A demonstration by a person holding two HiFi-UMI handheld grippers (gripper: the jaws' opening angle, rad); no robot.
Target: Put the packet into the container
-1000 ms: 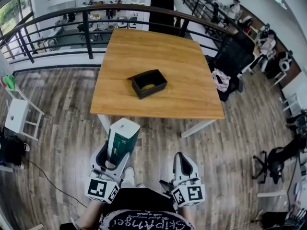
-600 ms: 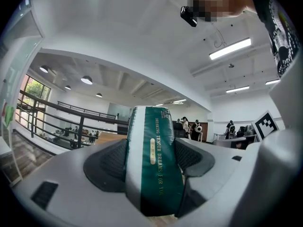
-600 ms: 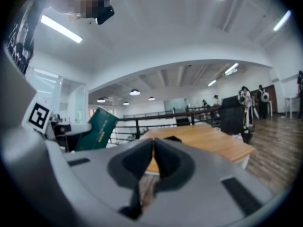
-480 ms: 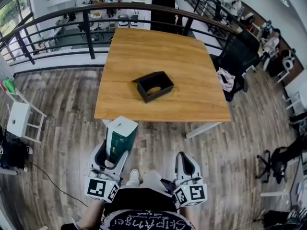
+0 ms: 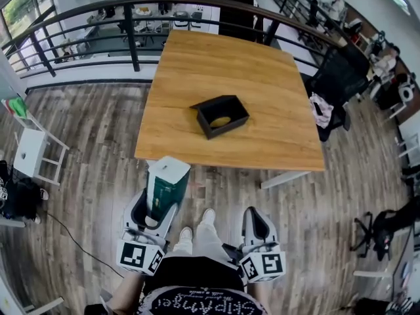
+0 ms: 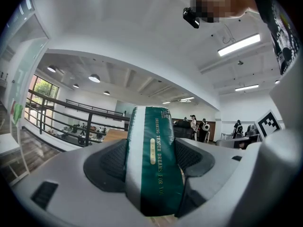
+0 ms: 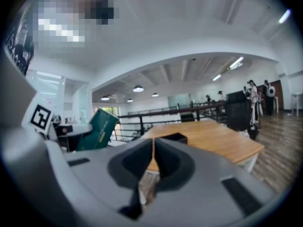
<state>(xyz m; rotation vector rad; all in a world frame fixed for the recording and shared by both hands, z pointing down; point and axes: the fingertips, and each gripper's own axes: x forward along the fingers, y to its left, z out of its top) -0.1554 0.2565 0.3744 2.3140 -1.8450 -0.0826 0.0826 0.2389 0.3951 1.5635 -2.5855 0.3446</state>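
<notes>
Left claw (image 5: 156, 207) is clamped on the green-and-white packet (image 5: 167, 184), which I'm holding upright above the wood floor (image 5: 92, 149), short of the tabletop (image 5: 262, 71). Right claw (image 5: 254, 218) is pressed together on nothing. The black container (image 5: 222, 115) sits open on the tabletop, well apart from the packet.

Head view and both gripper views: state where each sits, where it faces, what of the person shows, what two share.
Head view: on the head, facing steeply down at the table and container; shirt, shoes show.
Left gripper view: on the left hand-held gripper, along jaws shut on the packet; shirt upper right.
Right gripper view: on the right hand-held gripper, along shut empty jaws toward the table; shirt upper left.
Shared: head and right gripper views both show packet, table, container.
</notes>
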